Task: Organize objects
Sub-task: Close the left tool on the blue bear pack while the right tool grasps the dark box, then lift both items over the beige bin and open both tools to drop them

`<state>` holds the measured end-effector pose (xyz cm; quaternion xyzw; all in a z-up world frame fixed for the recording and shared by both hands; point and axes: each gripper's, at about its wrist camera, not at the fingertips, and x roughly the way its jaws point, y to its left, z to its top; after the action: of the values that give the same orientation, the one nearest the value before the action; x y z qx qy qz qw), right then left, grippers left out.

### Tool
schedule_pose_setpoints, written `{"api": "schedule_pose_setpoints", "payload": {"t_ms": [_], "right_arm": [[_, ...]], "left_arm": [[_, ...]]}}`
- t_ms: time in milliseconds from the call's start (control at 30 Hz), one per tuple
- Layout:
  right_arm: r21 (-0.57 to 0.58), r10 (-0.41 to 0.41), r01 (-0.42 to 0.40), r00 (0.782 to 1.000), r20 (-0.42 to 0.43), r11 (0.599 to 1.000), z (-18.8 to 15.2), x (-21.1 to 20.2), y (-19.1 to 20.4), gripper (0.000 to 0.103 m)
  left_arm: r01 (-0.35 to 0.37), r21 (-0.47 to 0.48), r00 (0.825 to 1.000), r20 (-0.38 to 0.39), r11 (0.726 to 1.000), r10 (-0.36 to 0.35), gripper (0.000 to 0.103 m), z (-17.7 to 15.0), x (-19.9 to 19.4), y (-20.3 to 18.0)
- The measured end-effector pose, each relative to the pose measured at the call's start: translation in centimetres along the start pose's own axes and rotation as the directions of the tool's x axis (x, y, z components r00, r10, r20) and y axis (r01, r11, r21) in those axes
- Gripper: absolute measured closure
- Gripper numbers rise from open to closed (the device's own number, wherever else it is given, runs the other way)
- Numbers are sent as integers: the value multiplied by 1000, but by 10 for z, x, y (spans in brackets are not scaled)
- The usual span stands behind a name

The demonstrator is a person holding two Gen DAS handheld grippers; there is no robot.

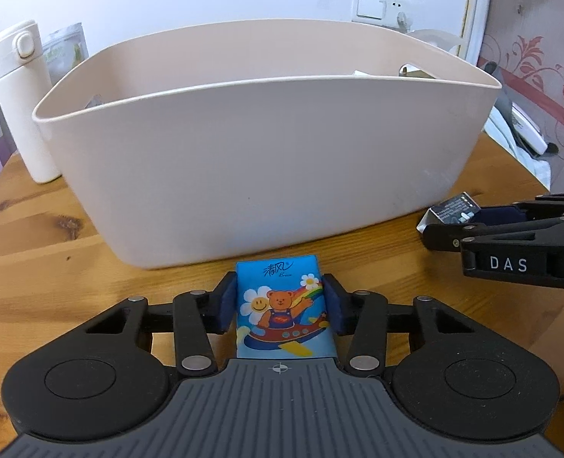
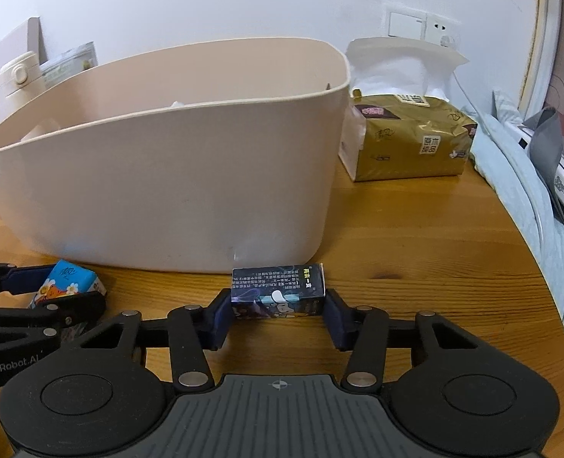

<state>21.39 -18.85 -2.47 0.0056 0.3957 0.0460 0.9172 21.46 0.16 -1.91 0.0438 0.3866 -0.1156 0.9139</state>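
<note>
in the left wrist view, the left tongs [image 1: 282, 305] sit low in the frame with both blue pads pressed against the sides of a blue tissue pack [image 1: 283, 307] printed with a cartoon bear; the pack lies flat on the wooden worktop [image 1: 45, 252], its far edge just short of the bin. in the right wrist view, the right tongs [image 2: 278, 307] are clamped on the two ends of a small dark box [image 2: 278, 290] with printed text, which rests on the worktop at centre frame, near the front wall of the bin. each tool shows in the other's view: the right tongs at the right edge of the left view, the left tongs with the blue pack at the lower left of the right view. beyond both items stands a large beige plastic bin [image 1: 266, 160], filling mid frame; its contents cannot be made out. behind it at upper left of the left view stands a cream flask [image 1: 18, 99], upright, with a pouch [image 1: 66, 51] beside it. to the right of the bin in the right view lies a gold tissue packet [image 2: 408, 137] with white tissue protruding from its top. a wall switch [image 2: 406, 24] is fixed to the wall above it.
</note>
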Motion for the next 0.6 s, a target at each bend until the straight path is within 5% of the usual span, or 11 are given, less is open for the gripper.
{"api": "schedule_pose_setpoints", "payload": {"t_ms": [600], "right_arm": [[27,29,-31,998,54,999,-18,-57,-6,56]], "left_arm": [[16,2,998,64,1000,-16,56,-2,-53,9]]}}
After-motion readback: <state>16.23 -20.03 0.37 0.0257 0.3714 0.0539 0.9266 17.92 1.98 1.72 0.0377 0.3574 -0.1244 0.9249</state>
